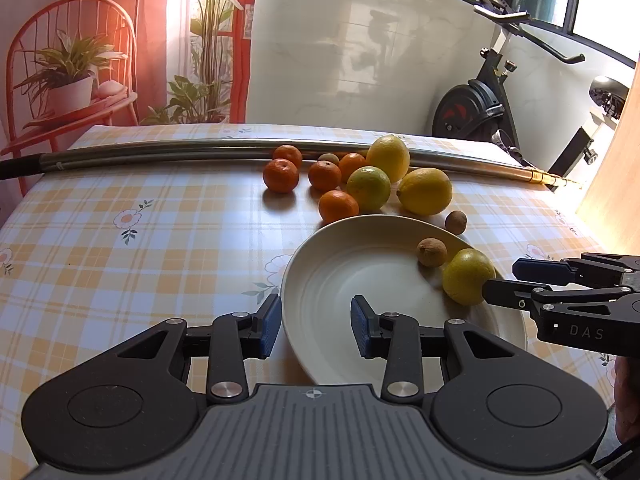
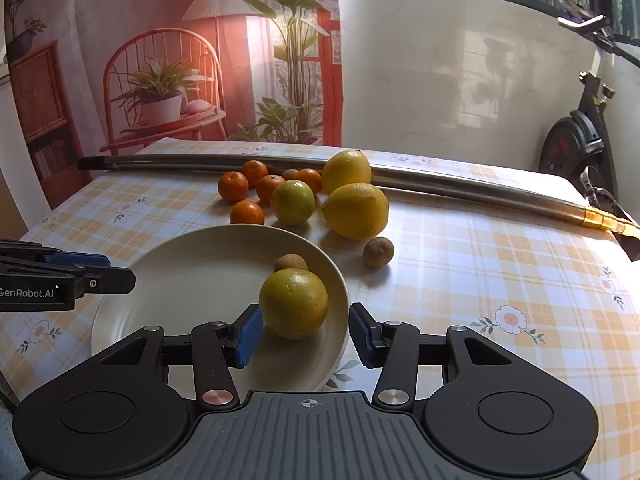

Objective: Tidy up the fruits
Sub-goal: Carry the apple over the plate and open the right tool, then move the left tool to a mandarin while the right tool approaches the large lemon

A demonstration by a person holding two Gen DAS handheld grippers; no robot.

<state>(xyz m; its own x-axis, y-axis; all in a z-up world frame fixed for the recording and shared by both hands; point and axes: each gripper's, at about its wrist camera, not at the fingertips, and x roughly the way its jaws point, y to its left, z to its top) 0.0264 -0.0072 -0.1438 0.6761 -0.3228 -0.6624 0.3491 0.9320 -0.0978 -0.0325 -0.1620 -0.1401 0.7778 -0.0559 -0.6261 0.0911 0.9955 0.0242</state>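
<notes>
Left wrist view: left gripper (image 1: 316, 326) with jaws apart straddling the near rim of the plate (image 1: 360, 264), gripping nothing. Right wrist view: right gripper (image 2: 306, 330) spread, unclamped, around the yellow-green citrus (image 2: 294, 304) resting on the plate beside a small brown fruit (image 2: 290, 263); other fruits (image 2: 304, 198) lie on the tablecloth (image 2: 480, 280).
</notes>
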